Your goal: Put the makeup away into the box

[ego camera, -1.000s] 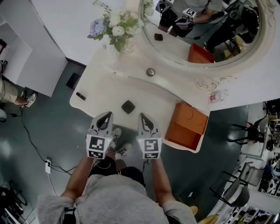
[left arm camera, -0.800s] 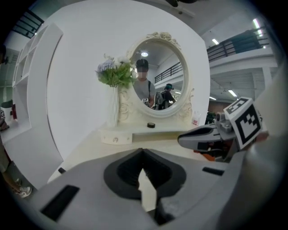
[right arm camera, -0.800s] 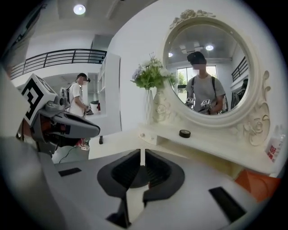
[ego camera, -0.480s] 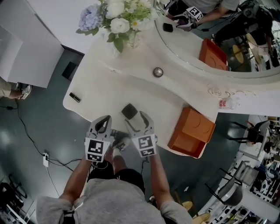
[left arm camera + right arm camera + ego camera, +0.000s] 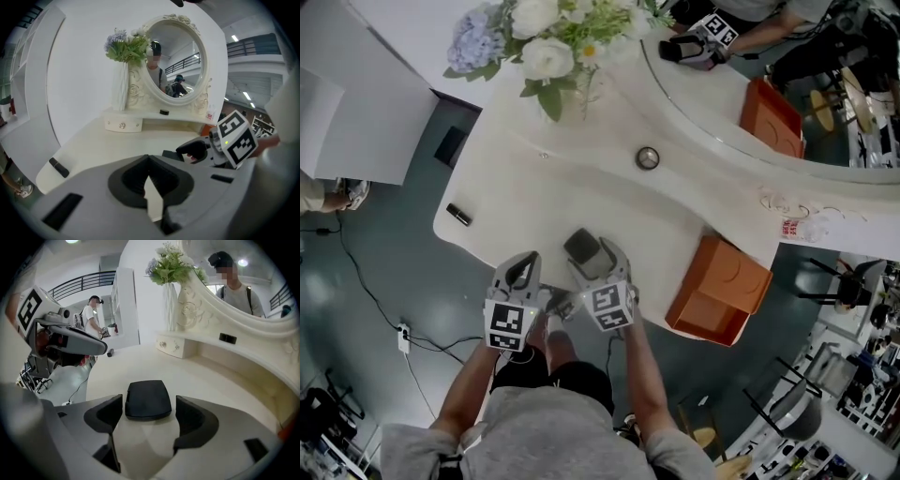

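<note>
- Left tongs [image 5: 523, 265]: clenched on nothing, hovering farthest left of the orange box [image 5: 719, 291].
- Black compact [image 5: 148, 400]: lying flat on the desk [image 5: 534, 187], left of the box.
- Right tongs [image 5: 149, 414]: jaws have just been opening and are now straddling the compact, pads not touching it.
- Risk, as I am judging it: pads closing too high could be skidding over the low, slick lid and shoving the compact away from the box.
</note>
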Motion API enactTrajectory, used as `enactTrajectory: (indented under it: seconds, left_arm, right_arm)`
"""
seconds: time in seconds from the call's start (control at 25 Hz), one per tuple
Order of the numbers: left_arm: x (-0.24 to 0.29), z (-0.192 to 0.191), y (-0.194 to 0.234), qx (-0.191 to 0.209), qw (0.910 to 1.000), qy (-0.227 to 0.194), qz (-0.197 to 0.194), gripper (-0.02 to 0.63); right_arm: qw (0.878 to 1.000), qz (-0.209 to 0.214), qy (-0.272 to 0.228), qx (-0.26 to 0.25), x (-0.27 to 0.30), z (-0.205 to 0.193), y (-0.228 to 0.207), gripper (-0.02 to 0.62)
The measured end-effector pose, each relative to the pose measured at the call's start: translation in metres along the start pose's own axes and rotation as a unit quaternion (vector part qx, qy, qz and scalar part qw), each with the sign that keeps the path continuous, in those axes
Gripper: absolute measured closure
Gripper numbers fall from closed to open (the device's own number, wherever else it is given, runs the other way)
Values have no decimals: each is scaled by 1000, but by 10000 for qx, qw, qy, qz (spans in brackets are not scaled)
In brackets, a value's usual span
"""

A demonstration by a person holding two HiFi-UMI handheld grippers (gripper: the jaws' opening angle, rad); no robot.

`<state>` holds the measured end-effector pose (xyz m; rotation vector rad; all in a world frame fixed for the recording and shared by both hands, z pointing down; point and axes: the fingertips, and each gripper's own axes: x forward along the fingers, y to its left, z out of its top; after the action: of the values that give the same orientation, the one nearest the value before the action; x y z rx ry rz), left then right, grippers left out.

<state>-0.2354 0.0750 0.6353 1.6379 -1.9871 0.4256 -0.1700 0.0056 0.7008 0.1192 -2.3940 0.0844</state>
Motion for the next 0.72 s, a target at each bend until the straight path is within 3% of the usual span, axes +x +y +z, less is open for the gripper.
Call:
enactTrajectory:
  seconds: [0.36, 0.72]
  left_arm:
    - [8, 3, -1, 3, 10000, 41, 6, 606]
    - [10, 7, -4, 71, 10000, 30, -13, 606]
  right_arm:
    - [9986, 252, 331, -341, 7, -4, 2, 268]
    - [9994, 141, 292, -76, 5, -3, 0, 270]
